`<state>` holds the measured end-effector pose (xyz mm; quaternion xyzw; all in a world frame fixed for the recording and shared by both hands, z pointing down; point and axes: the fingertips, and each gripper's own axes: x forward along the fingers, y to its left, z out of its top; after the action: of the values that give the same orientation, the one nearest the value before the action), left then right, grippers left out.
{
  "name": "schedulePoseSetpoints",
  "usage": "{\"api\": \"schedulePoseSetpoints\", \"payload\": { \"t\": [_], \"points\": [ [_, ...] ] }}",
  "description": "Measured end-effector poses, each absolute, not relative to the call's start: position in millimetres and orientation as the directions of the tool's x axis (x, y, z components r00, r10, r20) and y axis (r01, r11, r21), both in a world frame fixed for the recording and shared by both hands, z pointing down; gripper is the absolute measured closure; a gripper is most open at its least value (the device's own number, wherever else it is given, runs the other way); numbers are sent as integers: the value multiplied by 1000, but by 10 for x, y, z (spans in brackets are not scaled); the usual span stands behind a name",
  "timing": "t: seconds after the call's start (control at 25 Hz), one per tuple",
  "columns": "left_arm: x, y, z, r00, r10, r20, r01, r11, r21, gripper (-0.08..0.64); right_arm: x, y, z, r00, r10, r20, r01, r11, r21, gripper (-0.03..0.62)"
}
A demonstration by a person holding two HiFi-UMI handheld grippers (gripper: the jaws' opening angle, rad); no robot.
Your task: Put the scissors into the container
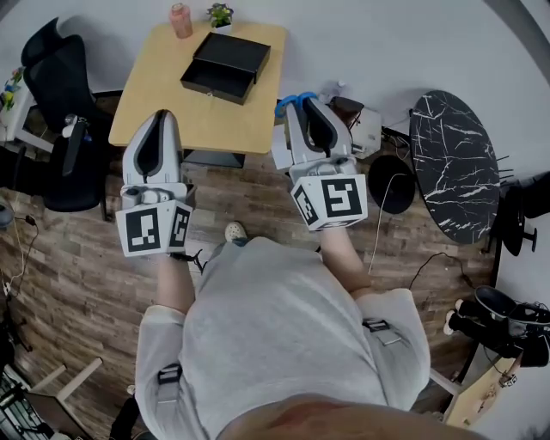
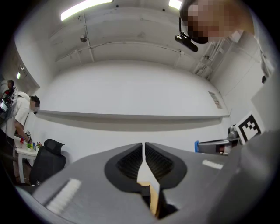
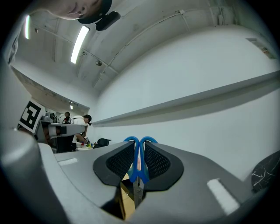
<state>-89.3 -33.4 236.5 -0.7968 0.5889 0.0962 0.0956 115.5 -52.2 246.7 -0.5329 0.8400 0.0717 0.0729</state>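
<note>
The person is standing on the wood floor (image 1: 77, 258) and holding both tools out ahead, pointing toward 12 o'clock in the head view. The right gripper (image 3: 139, 151) is clamping its jaws on the blue-handled scissors (image 3: 143, 162). The handle loops are poking out past the jaw tips and the metal blades are running back between the pads. In the head view the blue handles are showing at the tip of this gripper, just off the near right corner of the wooden table (image 1: 155, 77).

The left gripper (image 2: 144, 148) is keeping its jaws pressed together with nothing between them. It is hovering at about 9 o'clock from the right one, over the table's near left edge.

The black container (image 1: 225, 67) is sitting open on the table at roughly 11 o'clock from the scissors, well apart from them. A pink bottle (image 1: 180, 21) and a small potted plant (image 1: 220, 15) are standing at the table's far edge. A black office chair (image 1: 51, 77) is standing at 9 o'clock of the table, and a round marble-patterned table (image 1: 454, 163) at 3 o'clock.
</note>
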Motion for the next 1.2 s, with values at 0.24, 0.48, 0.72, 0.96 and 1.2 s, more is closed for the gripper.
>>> {"api": "schedulePoseSetpoints", "payload": {
  "t": [0.24,0.48,0.72,0.96,1.2],
  "points": [
    [-1114,-806,2371,322,-909,-266,-946,-321,-50,484,949,-931,2467,-389,-897,-211,-920,390,39,518],
    [-1276,-1147,2410,367,-892,-263,-930,-362,-67,484,740,-1236,2488,-364,-906,-217,-930,367,25,518],
    [-1381,-1472,2606,369,-901,-228,-928,-372,-31,484,639,-1518,2578,-358,-914,-192,-932,361,23,518],
    [-1485,-1866,2681,337,-916,-218,-940,-342,-14,485,530,-1965,2664,-395,-905,-160,-918,394,39,517],
    [-1571,-2275,2626,282,-931,-230,-957,-290,-2,483,406,-2498,2689,-464,-877,-126,-886,461,53,517]
  ]
}}
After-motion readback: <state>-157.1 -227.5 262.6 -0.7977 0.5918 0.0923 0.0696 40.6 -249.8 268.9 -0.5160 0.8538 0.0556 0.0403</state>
